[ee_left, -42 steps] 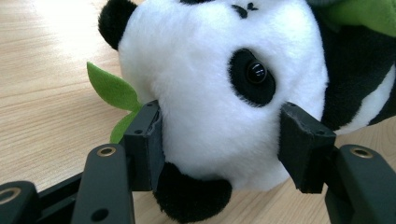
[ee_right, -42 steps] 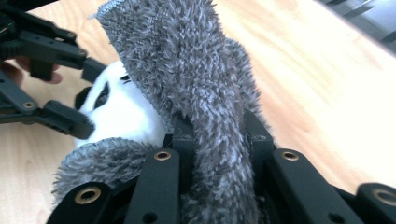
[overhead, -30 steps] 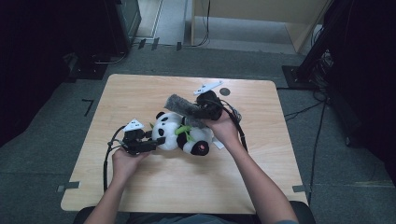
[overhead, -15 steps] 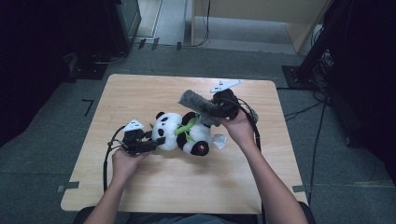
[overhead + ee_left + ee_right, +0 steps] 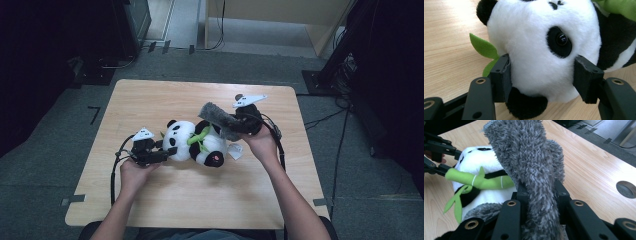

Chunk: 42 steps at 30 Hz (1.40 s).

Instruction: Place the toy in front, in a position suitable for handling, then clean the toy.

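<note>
The right gripper [image 5: 235, 122], clenched on the grey cloth [image 5: 220, 118], has carried it toward three o'clock, off the panda [image 5: 195, 142] pinned by the left gripper [image 5: 167, 151].

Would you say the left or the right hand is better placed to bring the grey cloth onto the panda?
Right: its tool already pinches the grey cloth just above the panda, whereas the left tool is busy clamping the head.
</note>
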Each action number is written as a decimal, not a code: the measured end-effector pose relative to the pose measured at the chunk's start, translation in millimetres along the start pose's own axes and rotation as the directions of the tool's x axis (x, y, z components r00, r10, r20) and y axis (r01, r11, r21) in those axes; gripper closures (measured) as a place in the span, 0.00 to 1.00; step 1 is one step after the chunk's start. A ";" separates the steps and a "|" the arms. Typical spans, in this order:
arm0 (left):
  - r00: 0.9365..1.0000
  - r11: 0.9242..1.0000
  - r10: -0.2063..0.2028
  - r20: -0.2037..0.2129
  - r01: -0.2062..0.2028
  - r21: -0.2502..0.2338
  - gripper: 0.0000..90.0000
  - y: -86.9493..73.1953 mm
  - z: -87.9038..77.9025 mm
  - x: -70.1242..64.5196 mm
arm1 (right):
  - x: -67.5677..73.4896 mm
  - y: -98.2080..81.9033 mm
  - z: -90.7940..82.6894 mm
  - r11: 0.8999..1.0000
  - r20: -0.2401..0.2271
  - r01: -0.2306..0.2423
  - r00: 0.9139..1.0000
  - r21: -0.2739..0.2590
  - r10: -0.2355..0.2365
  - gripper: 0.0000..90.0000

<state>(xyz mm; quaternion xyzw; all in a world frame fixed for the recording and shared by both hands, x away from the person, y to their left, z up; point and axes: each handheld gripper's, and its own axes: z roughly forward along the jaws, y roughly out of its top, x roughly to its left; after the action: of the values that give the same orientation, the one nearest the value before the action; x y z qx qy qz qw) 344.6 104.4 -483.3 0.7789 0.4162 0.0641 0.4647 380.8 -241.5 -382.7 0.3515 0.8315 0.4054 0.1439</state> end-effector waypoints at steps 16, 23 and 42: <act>1.000 1.000 -0.006 0.006 0.006 -0.003 0.43 -0.5 0.2 0.6 | -17.3 -39.2 -3.6 0.997 0.033 -0.064 0.997 0.036 0.062 0.82; 1.000 1.000 -0.008 0.007 0.008 -0.004 0.43 -0.8 0.2 0.8 | -26.1 -48.4 -5.1 0.992 0.053 -0.111 0.993 0.067 0.107 0.82; 1.000 1.000 -0.004 0.008 0.004 -0.004 0.42 -0.7 0.1 0.7 | 0.7 2.2 -12.0 0.998 -0.010 -0.059 0.998 -0.036 0.059 0.81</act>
<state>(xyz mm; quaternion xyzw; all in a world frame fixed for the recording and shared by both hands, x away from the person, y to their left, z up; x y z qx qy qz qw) 344.7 105.0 -484.1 0.7774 0.4160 0.0608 0.4678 375.1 -247.0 -373.4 0.3714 0.8138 0.4262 0.1347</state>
